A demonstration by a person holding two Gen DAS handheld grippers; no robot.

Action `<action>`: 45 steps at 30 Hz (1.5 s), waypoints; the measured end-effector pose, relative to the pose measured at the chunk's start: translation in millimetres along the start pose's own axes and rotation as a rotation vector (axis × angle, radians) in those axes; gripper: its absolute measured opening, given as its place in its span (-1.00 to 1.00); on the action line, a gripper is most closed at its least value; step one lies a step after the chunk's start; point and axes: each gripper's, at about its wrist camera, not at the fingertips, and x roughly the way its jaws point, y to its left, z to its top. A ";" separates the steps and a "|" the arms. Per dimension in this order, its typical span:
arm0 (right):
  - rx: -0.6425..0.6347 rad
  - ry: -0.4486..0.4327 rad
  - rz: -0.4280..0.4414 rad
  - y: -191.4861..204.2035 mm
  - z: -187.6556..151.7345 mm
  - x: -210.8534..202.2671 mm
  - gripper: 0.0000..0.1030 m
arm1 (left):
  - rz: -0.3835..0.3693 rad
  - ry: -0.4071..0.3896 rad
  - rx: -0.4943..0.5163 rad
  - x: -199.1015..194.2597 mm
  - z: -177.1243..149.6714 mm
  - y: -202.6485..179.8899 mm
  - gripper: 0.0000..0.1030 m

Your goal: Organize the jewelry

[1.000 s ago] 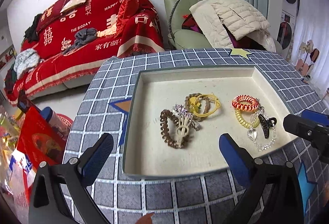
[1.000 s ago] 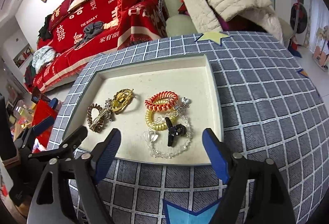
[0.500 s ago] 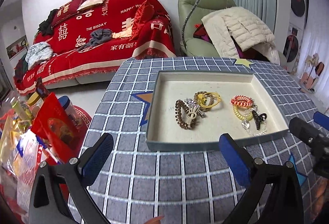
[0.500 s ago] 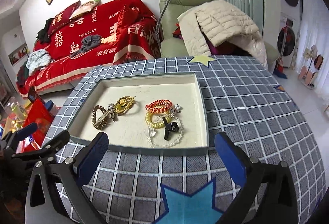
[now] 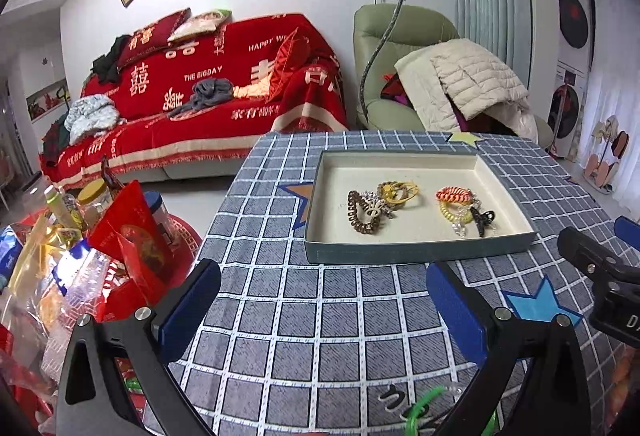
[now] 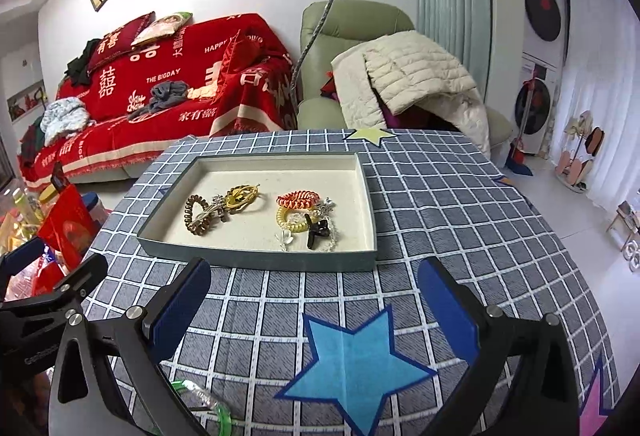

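Grippers have drawn back from tray point(image 5: 420, 251), fingers empty.

Your left gripper point(image 5: 320, 304) has two matte black fingers shaped like open triangular frames, each faced inside with a flat royal-blue pad point(image 5: 188, 310). A round silver screw sits at the base of each pad, with another farther back on the frame. Your right gripper point(image 6: 314, 302) is built the same way: black frames, blue pads point(image 6: 448, 310), silver screws. Seen from the side, each black body carries small white lettering, too blurred to read.
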 end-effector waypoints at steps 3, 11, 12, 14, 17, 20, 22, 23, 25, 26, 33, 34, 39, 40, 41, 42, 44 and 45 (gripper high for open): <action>0.004 -0.014 -0.006 0.2 -2.8 -9.8 1.00 | -0.001 -0.024 0.016 -11.4 -2.8 -2.9 1.00; 0.000 -0.038 -0.011 3.3 -7.2 -30.1 1.00 | -0.014 -0.031 0.011 -28.8 -7.0 -1.6 1.00; 0.003 -0.041 -0.011 2.2 -7.5 -32.9 1.00 | -0.013 -0.032 0.007 -29.7 -7.2 -0.9 1.00; 0.005 -0.046 -0.014 2.8 -7.5 -35.5 1.00 | -0.009 -0.038 0.002 -33.8 -7.2 0.7 1.00; 0.005 -0.050 -0.021 3.2 -8.6 -39.3 1.00 | 0.001 -0.042 -0.005 -37.1 -7.4 2.5 1.00; 0.001 -0.057 -0.025 4.5 -8.5 -42.4 1.00 | 0.004 -0.041 -0.011 -39.5 -8.6 4.1 1.00; -0.004 -0.063 -0.030 5.9 -8.7 -45.0 1.00 | 0.006 -0.040 -0.010 -40.9 -9.8 4.2 1.00; -0.004 -0.066 -0.029 5.7 -8.8 -46.4 1.00 | 0.007 -0.040 -0.008 -41.6 -10.1 4.2 1.00; -0.002 -0.065 -0.026 5.9 -8.5 -47.5 1.00 | 0.006 -0.041 -0.008 -42.5 -10.4 3.1 1.00; -0.003 -0.067 -0.026 6.1 -8.4 -48.3 1.00 | 0.005 -0.042 -0.008 -43.2 -10.4 2.9 1.00; -0.003 -0.071 -0.025 5.8 -7.7 -50.5 1.00 | 0.007 -0.041 -0.010 -42.8 -10.9 2.8 1.00; -0.002 -0.071 -0.025 5.7 -7.6 -50.6 1.00 | 0.006 -0.041 -0.010 -42.9 -10.9 2.8 1.00; -0.004 -0.071 -0.026 5.8 -8.0 -50.7 1.00 | 0.006 -0.042 -0.007 -42.9 -11.0 2.9 1.00; -0.003 -0.071 -0.024 5.9 -8.3 -49.9 1.00 | 0.005 -0.043 -0.006 -43.6 -11.1 2.6 1.00; -0.003 -0.072 -0.025 6.0 -8.4 -49.8 1.00 | 0.006 -0.043 -0.004 -44.7 -11.0 1.9 1.00; -0.003 -0.072 -0.025 5.8 -8.3 -50.1 1.00 | 0.006 -0.043 -0.003 -46.3 -9.6 1.0 1.00; -0.003 -0.072 -0.024 5.9 -8.0 -51.0 1.00 | 0.006 -0.043 -0.005 -47.0 -9.4 0.8 1.00; -0.003 -0.072 -0.024 5.7 -7.8 -51.7 1.00 | 0.006 -0.043 -0.005 -46.5 -9.5 0.9 1.00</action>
